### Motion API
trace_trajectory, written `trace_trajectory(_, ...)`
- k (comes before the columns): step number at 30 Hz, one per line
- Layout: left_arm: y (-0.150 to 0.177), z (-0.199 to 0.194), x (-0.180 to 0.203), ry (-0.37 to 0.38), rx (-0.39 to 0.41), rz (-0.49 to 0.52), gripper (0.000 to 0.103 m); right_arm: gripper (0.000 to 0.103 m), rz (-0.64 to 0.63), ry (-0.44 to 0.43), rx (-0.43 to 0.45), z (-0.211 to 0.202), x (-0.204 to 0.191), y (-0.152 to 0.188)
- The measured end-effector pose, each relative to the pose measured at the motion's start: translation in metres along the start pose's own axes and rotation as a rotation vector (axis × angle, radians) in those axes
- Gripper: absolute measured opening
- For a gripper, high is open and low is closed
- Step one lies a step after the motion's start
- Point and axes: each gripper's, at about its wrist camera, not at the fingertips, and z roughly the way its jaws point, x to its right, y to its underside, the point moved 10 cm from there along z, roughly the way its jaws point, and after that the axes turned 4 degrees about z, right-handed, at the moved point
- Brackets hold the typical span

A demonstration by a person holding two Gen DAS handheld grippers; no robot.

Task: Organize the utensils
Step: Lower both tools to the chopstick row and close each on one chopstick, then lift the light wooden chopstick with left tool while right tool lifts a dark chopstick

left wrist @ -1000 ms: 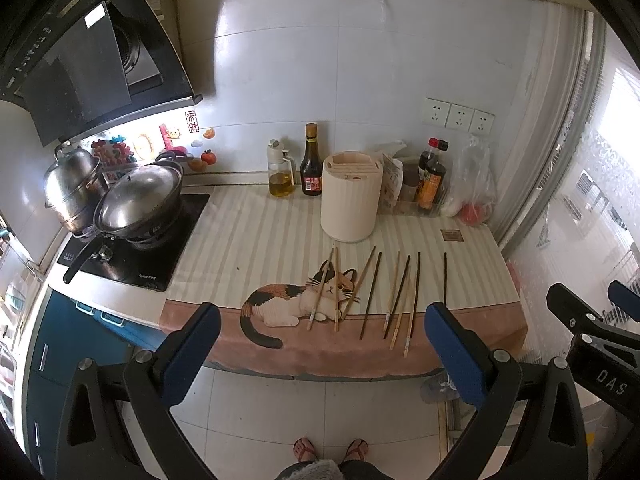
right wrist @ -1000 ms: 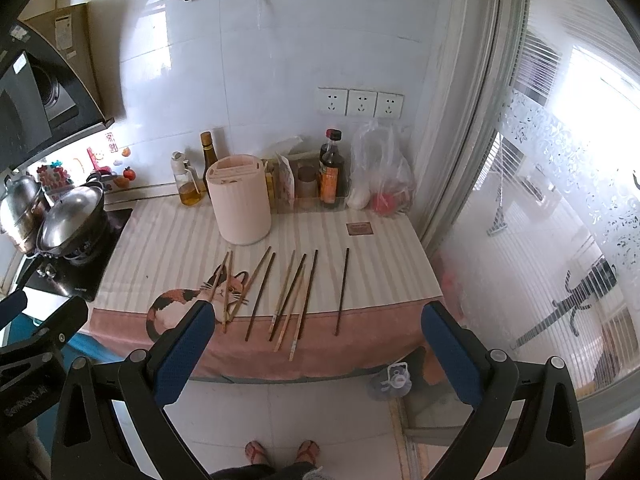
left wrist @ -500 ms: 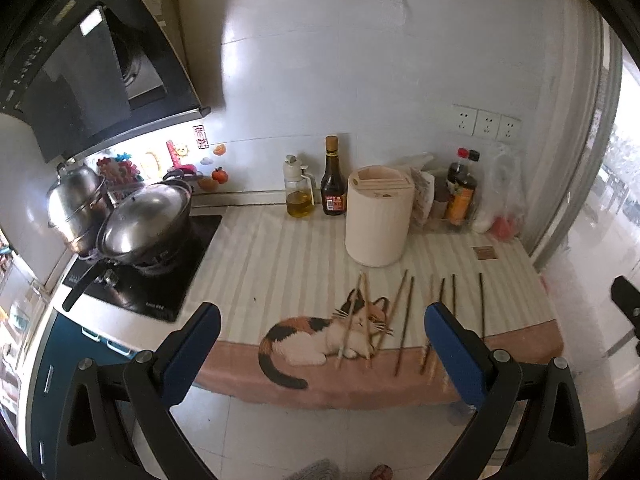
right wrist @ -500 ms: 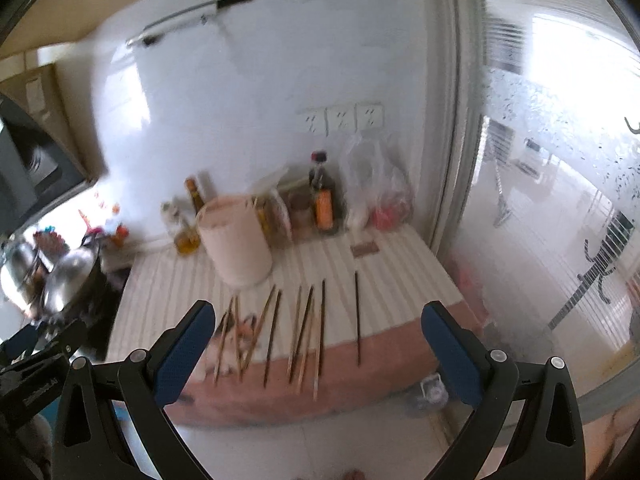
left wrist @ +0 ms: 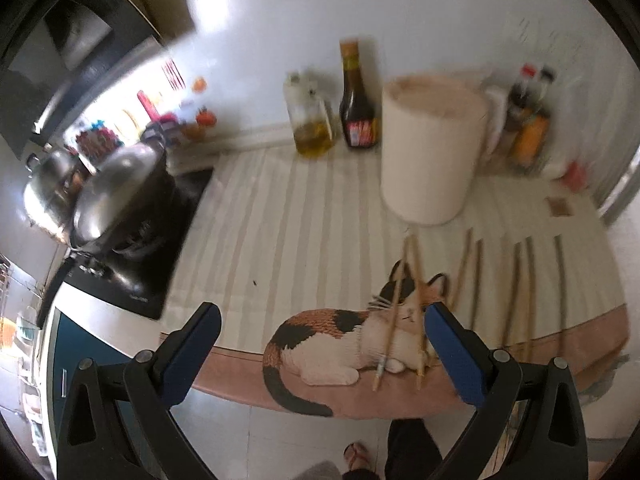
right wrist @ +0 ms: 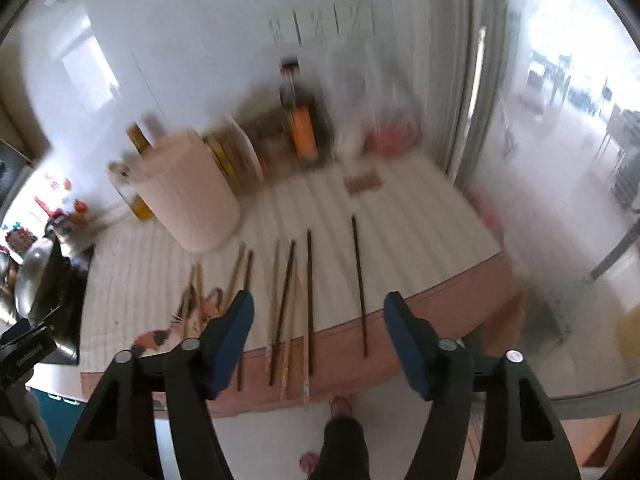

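Chopsticks [right wrist: 280, 300] laid loose on counter cloth [left wrist: 288, 216], long axes running from the front edge back toward the wall, roughly parallel, near ends reaching the pink border. Leftmost pair [left wrist: 404, 304] crossed over the printed cat [left wrist: 340, 340]; further sticks fanned to the right; single dark chopstick [right wrist: 359, 280] apart at far right. Cream cylindrical holder [left wrist: 430, 148] upright just behind the row.

Left gripper [left wrist: 320, 354]: fingers wide apart, nothing between them, right pad close over the near ends of the crossed pair; contact not determinable. Right gripper [right wrist: 320, 340]: jaws closing, nothing clamped, framing the middle sticks from above the counter edge.

Left of cloth: black hob with lidded pan [left wrist: 120, 184] and steel pot. Along the white wall: oil bottle [left wrist: 310, 120], dark sauce bottle [left wrist: 357, 100], further bottles at right. Window at far right.

Both views motion-blurred; exact chopstick count and back-row items at right indistinct. Person visible only as a foot and dark trouser leg.
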Motion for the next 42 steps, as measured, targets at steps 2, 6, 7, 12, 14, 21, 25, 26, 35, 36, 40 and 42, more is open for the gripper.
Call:
trace_trajectory(2,0.005,0.038,0.009,-0.002,-0.084,0.024,0.103,0.060,0.001,-0.008,-0.061,0.033,0.002,-0.001)
trace_trajectory(6,0.021,0.103,0.041,0.027,-0.244,0.100,0.084,0.049,0.003,-0.033,-0.209,0.110,0.004,0.003)
trace_trajectory(7,0.025,0.115,0.047,0.031,-0.278,0.113,0.073,0.047,-0.003,-0.040,-0.248,0.130,0.004,0.004)
trace_trajectory(12,0.044,0.169,0.075,0.071,-0.409,0.137,0.051,0.042,-0.061,-0.020,-0.393,0.200,-0.003,0.012)
trace_trajectory(14,0.047,0.178,0.081,0.080,-0.429,0.145,0.051,0.042,-0.084,-0.009,-0.445,0.219,-0.005,0.017)
trace_trajectory(21,0.050,0.185,0.092,0.105,-0.455,0.169,0.024,0.027,-0.099,0.017,-0.525,0.249,-0.005,0.028)
trace_trajectory(25,0.052,0.184,0.092,0.109,-0.455,0.177,0.009,0.012,-0.074,0.018,-0.516,0.260,-0.008,0.026)
trace_trajectory(26,0.053,0.185,0.088,0.084,-0.472,0.179,0.008,0.009,-0.051,0.012,-0.519,0.262,-0.008,0.026)
trace_trajectory(35,0.048,0.191,0.066,0.097,-0.487,0.086,0.005,0.005,-0.030,0.086,-0.539,0.271,0.021,0.016)
trace_trajectory(36,0.049,0.191,0.063,0.104,-0.492,0.077,0.005,0.005,-0.041,0.086,-0.553,0.272,0.021,0.017)
trace_trajectory(40,0.050,0.194,0.054,0.160,-0.511,0.032,0.007,0.008,-0.043,0.092,-0.576,0.287,0.022,0.004)
trace_trajectory(42,0.048,0.201,0.043,0.182,-0.515,0.007,0.007,0.018,-0.043,0.101,-0.572,0.294,0.012,-0.006)
